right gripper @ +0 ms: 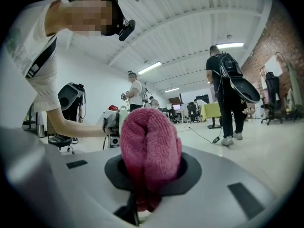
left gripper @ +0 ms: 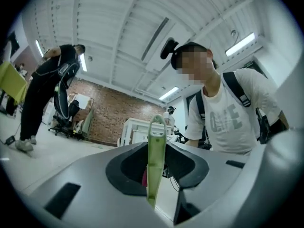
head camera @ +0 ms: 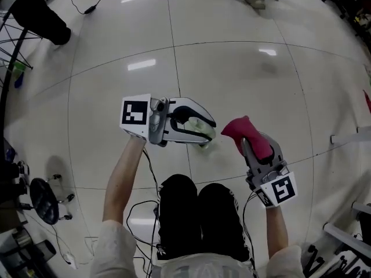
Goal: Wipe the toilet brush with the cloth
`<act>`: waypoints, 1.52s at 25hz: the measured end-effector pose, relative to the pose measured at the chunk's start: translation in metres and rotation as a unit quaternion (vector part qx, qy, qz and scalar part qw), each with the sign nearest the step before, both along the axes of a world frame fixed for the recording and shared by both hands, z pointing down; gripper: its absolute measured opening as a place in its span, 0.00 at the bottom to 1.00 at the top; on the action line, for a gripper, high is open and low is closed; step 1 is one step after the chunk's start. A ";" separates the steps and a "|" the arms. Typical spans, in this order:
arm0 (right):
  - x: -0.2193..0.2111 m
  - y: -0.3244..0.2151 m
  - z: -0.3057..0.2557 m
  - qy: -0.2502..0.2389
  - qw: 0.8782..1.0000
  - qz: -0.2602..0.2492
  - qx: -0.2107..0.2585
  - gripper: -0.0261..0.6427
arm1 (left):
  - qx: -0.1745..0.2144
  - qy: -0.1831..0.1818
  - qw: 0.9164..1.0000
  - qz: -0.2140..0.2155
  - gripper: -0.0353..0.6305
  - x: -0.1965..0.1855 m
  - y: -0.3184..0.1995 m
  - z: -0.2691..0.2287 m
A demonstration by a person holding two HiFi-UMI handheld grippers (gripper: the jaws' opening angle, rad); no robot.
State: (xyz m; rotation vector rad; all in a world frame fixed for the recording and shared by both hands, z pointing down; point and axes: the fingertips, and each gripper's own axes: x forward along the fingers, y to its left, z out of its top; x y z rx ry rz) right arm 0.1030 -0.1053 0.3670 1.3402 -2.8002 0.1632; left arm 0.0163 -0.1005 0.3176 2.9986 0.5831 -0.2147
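Note:
My left gripper (head camera: 204, 130) is shut on a pale green toilet brush (head camera: 199, 124), low over the tiled floor and in front of the person's knees. Seen in the left gripper view, the brush's flat green handle (left gripper: 156, 151) stands upright between the jaws, with a loop at its top. To the right, my right gripper (head camera: 248, 142) is shut on a bunched pink cloth (head camera: 243, 133). The cloth (right gripper: 149, 153) bulges out of the jaws in the right gripper view. Cloth and brush lie a short way apart and do not touch. The brush's head is hidden.
The floor is glossy pale tiles (head camera: 232, 74). Cables (head camera: 90, 8) trail across it at the back. Dark equipment (head camera: 43, 200) stands at the left edge, white frame parts (head camera: 351, 138) at the right. Other people (right gripper: 228, 94) stand farther off in the room.

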 end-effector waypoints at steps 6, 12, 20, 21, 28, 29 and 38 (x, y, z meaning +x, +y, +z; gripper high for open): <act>0.000 0.002 0.028 0.020 1.000 0.014 0.010 0.14 | -0.010 -0.011 0.999 0.034 0.23 -0.003 -0.009 0.031; 0.003 0.001 0.036 0.012 0.999 0.026 0.019 0.14 | -0.039 -0.005 0.997 0.066 0.23 0.001 -0.016 0.043; 0.000 0.000 0.053 0.016 1.000 0.011 0.016 0.14 | -0.050 -0.041 0.994 0.091 0.23 0.012 -0.018 0.089; 0.002 0.001 0.056 0.017 1.000 0.009 0.014 0.14 | -0.050 -0.048 0.993 0.094 0.23 0.014 -0.017 0.097; 0.014 0.003 0.072 0.015 1.000 0.011 0.005 0.14 | -0.090 -0.009 0.994 0.066 0.23 0.017 -0.035 0.109; 0.015 0.005 0.075 0.018 1.000 0.012 0.001 0.14 | -0.089 -0.010 0.994 0.055 0.23 0.017 -0.038 0.109; -0.002 -0.001 0.060 0.019 1.000 -0.004 0.012 0.14 | -0.056 -0.005 0.998 -0.013 0.39 -0.003 -0.058 0.080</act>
